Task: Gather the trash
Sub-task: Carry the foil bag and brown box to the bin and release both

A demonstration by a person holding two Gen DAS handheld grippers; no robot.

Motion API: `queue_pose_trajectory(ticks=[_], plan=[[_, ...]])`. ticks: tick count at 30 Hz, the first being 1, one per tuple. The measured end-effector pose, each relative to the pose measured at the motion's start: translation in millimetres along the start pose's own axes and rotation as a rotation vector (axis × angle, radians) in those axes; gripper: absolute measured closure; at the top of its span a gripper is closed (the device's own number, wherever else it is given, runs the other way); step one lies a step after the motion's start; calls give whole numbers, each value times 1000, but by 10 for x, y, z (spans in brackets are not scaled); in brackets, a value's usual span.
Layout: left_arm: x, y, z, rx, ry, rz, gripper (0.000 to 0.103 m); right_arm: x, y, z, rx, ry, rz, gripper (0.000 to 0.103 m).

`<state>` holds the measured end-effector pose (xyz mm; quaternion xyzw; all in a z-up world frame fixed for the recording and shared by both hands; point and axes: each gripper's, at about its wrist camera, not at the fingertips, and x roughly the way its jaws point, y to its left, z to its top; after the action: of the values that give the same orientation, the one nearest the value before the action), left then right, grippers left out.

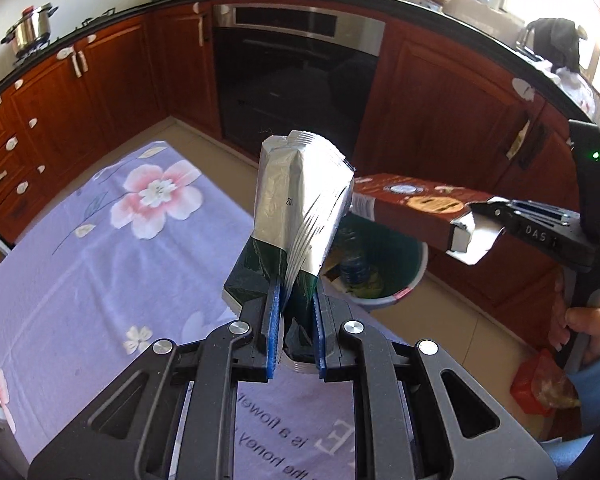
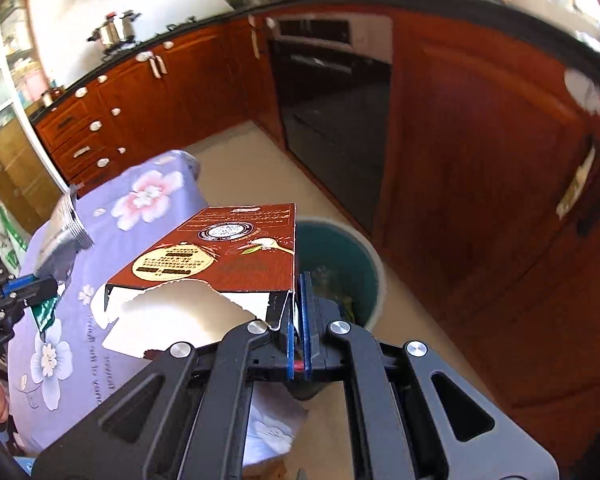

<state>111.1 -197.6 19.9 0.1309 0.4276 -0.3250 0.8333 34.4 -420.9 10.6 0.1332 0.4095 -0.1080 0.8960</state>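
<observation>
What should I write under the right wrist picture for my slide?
Right gripper pinching a torn brown box above the green trash bin, beside the flowery tablecloth.

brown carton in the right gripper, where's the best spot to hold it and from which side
Grip the thin side wall at the torn-open end, coming in from that end along the carton's length, as the right gripper does now. The brown carton is long and flat, too wide to span, but its open end leaves a thin edge the fingers can close on, with the far end pointing at the green bin.

Lilac floral tablecloth [image 1: 100, 240], black oven [image 1: 296, 80], steel pot [image 1: 30, 28] on the hob.
</observation>
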Motion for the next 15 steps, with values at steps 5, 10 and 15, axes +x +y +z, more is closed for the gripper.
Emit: queue_pose_trajectory(ticks=[5,10,15], plan=[[363,-302,222,39,48,-40,88,380,-357,-75,64,101,3,100],[711,-540,411,61,95,-78,88,708,-572,-46,86,214,46,100],[956,-722,548,69,118,-115,88,902,-634,26,67,288,81,96]])
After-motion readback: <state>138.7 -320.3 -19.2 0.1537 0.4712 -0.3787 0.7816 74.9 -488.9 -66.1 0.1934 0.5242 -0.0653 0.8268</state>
